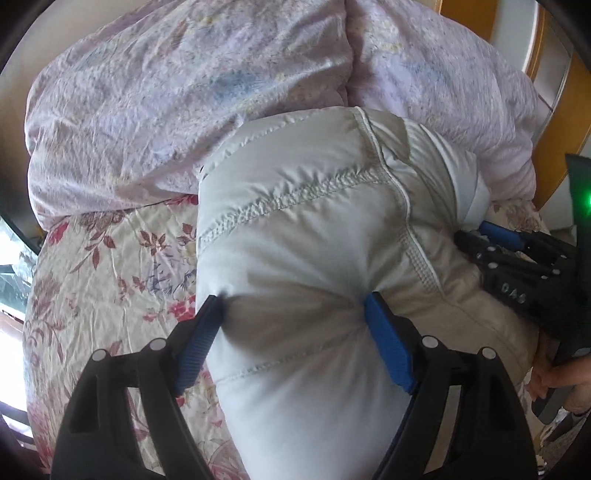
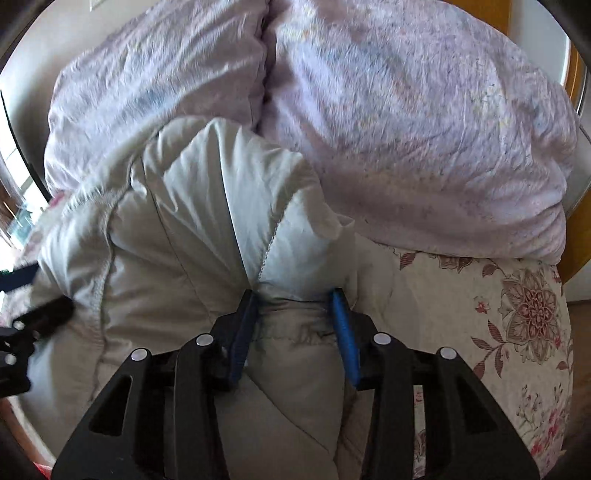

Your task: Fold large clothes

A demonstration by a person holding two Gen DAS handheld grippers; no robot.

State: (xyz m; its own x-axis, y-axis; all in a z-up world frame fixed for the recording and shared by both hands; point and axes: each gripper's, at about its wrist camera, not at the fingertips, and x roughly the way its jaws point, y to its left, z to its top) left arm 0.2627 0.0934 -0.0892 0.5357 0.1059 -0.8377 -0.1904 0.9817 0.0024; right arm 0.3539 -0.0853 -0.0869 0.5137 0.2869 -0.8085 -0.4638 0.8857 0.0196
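Note:
A white padded jacket (image 1: 317,229) lies bunched on the bed. In the left wrist view my left gripper (image 1: 294,301) has a thick roll of it between its blue pads (image 1: 197,347), and creases radiate from both pads where they press in. My right gripper (image 1: 491,240) shows at the right edge of that view, at the jacket's far side. In the right wrist view my right gripper (image 2: 293,295) pinches a bunched fold of the jacket (image 2: 184,206) near a seam. The left gripper (image 2: 40,315) shows blurred at that view's left edge.
A crumpled lavender duvet (image 1: 155,103) is heaped right behind the jacket. The bed has a floral sheet (image 1: 122,266) that runs to the edge (image 2: 532,306) on the right. Wooden furniture (image 1: 480,22) stands beyond the bed. A hand (image 1: 554,380) holds the right gripper.

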